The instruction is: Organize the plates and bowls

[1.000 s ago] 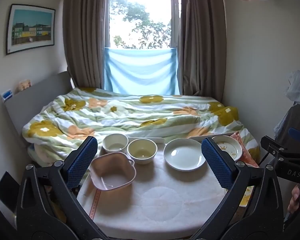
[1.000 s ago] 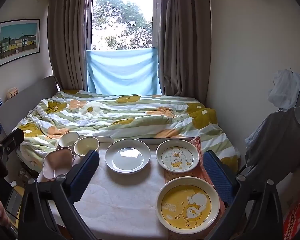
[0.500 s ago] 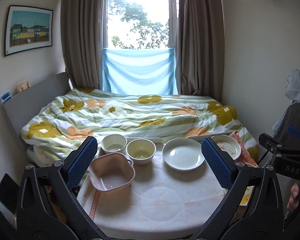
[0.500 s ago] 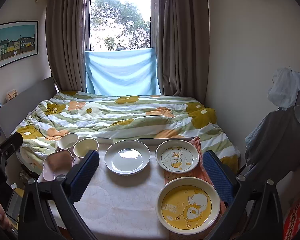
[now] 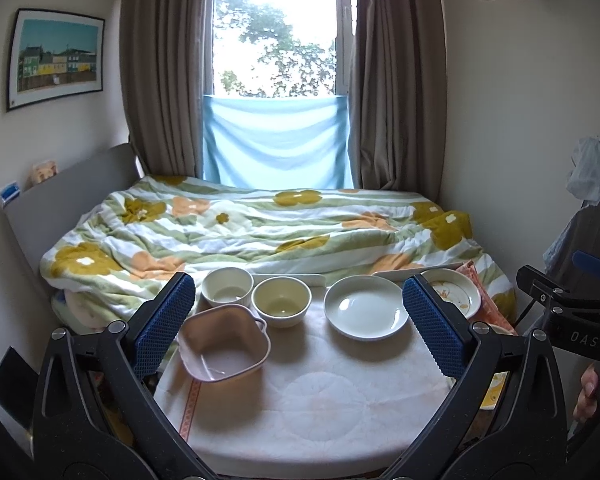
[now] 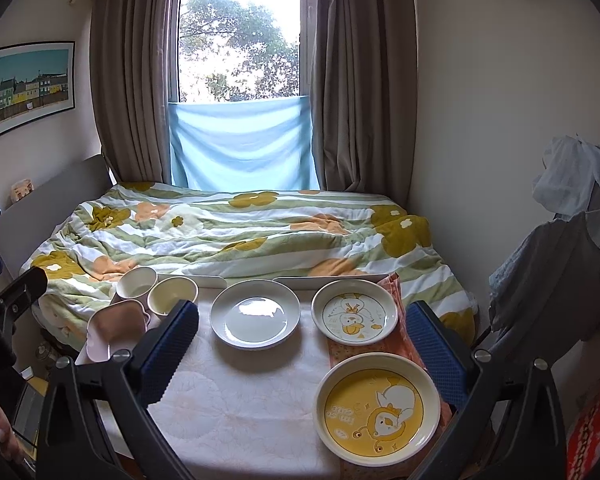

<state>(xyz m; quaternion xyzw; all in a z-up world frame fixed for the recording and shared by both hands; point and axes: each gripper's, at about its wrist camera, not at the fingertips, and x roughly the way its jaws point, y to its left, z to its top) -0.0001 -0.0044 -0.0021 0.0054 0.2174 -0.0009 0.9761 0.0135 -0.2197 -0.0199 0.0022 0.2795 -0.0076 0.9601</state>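
On the white table [image 5: 320, 408] stand a pink square bowl [image 5: 224, 344], a white bowl [image 5: 227, 286], a cream bowl [image 5: 281, 300], a plain white plate [image 5: 364, 312] and a small duck plate [image 5: 454, 294]. The right wrist view adds a large yellow duck plate [image 6: 378, 404] at the near right, beside the small duck plate [image 6: 354, 312], the white plate [image 6: 255, 314] and the pink bowl [image 6: 116, 326]. My left gripper [image 5: 300, 320] is open and empty above the table's near side. My right gripper [image 6: 302, 344] is open and empty too.
A bed with a flowered quilt [image 5: 260, 232] lies right behind the table. An orange cloth [image 6: 396, 344] lies under the duck plates. Clothes hang on a rack [image 6: 560, 260] at the right. A window with curtains [image 6: 240, 80] is at the back.
Both grippers have drifted slightly; the views shift a little. Nothing on the table has moved and both grippers stay open.
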